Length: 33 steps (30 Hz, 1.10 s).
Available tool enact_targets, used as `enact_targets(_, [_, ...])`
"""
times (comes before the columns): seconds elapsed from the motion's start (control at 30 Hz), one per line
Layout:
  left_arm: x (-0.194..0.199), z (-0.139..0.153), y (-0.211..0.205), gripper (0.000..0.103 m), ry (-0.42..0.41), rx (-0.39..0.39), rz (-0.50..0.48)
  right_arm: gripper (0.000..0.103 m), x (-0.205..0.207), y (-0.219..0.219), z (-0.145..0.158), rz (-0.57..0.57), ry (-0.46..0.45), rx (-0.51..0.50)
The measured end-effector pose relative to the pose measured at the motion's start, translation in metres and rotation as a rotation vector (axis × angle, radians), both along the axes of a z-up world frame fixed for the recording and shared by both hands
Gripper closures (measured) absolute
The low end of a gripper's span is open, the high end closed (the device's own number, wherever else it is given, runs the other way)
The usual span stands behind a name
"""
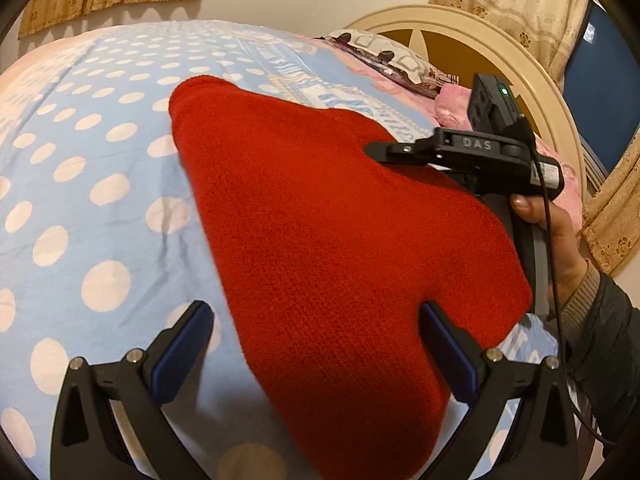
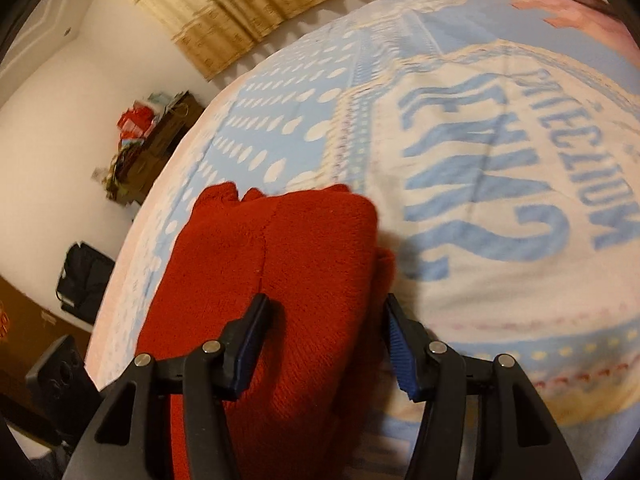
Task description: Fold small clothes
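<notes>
You are hovering both wide-open, empty grippers over the red knit garment (image 1: 320,220) lying on the bedspread (image 1: 80,160), its long axis running away from your left gripper (image 1: 316,344), your right gripper (image 2: 324,344) straddling its near edge.

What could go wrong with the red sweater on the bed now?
1. The fingers of both the left gripper and the right gripper are spread apart over the red sweater, so neither holds it; closing may catch only a thin bit that slips out.
2. They might also pinch the dotted bedsheet underneath and drag it along.
3. The folded layers near the far edge look bunched, so the fold could come out uneven.
</notes>
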<state>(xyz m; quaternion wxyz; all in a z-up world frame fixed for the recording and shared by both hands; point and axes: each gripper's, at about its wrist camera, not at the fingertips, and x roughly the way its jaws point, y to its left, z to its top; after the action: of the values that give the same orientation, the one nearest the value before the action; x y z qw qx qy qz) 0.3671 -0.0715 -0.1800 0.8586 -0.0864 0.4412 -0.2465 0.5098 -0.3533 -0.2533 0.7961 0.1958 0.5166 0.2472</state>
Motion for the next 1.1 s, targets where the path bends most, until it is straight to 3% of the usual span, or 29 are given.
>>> enact_targets(0.23, [-0.006, -0.001, 0.002, 0.000, -0.005, 0.005, -0.006, 0.063, 0.007, -0.010, -0.012, -0.045, 0.016, 0.105])
enact_targets(0.43, [-0.005, 0.000, 0.001, 0.000, -0.001, 0.007, -0.010, 0.070, 0.005, 0.003, -0.009, 0.007, -0.014, 0.098])
enact_targets(0.83, [-0.007, 0.001, -0.006, 0.000, -0.009, 0.016, -0.037, 0.073, 0.000, -0.004, -0.013, -0.020, -0.006, 0.132])
enact_targets(1.1, [-0.010, 0.008, -0.007, 0.025, -0.018, 0.017, -0.066, 0.075, -0.008, 0.001, -0.004, -0.032, -0.041, 0.094])
